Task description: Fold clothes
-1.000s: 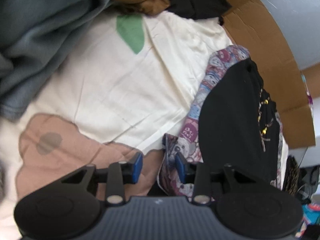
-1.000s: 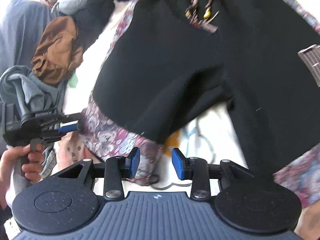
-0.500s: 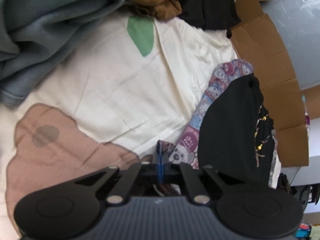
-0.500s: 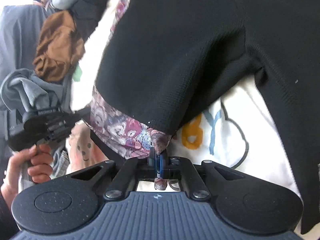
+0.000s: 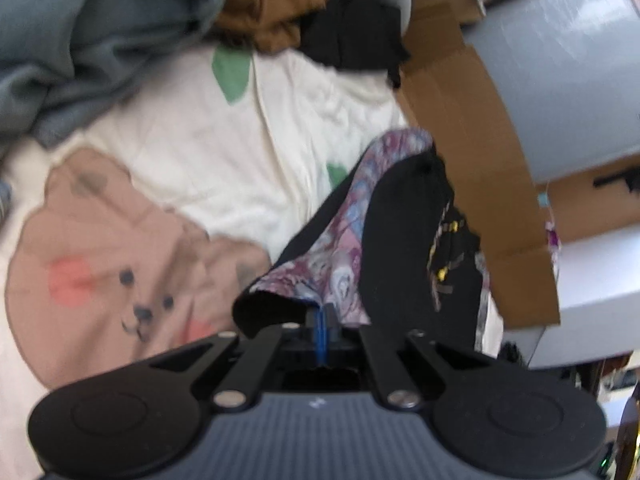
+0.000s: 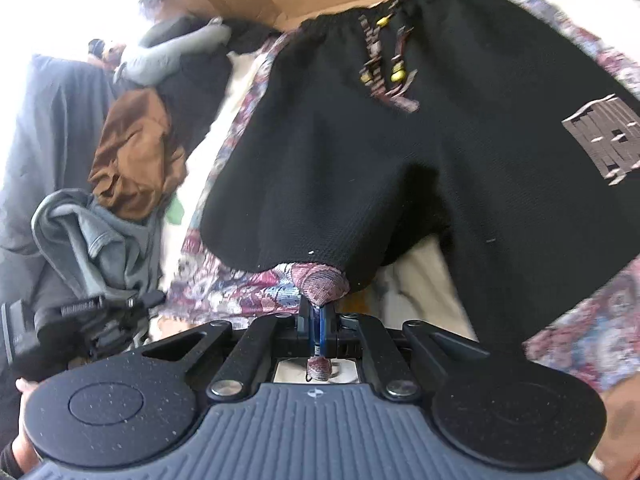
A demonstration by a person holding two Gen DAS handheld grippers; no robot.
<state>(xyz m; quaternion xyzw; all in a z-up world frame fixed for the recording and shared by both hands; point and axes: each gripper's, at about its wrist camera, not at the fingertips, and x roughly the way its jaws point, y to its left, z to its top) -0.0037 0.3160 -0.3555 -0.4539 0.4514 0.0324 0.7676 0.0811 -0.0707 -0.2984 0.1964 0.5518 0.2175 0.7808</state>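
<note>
Black shorts with patterned purple side panels and a beaded drawstring lie spread on a cream bedsheet. My right gripper is shut on the patterned hem corner of one leg, which bunches between the blue pads. The left gripper is shut on the other corner of that same leg's hem, lifting the fabric off the sheet. In the right wrist view the left gripper shows at the lower left, held by a hand.
A cream sheet with a bear print covers the bed. Grey-blue, brown and black clothes are piled at the far side. Flattened cardboard and a grey wall lie to the right.
Both grippers went from open to shut on the hem of the shorts' leg. They have since lifted it, and the left view has pulled back to show the bear print.
</note>
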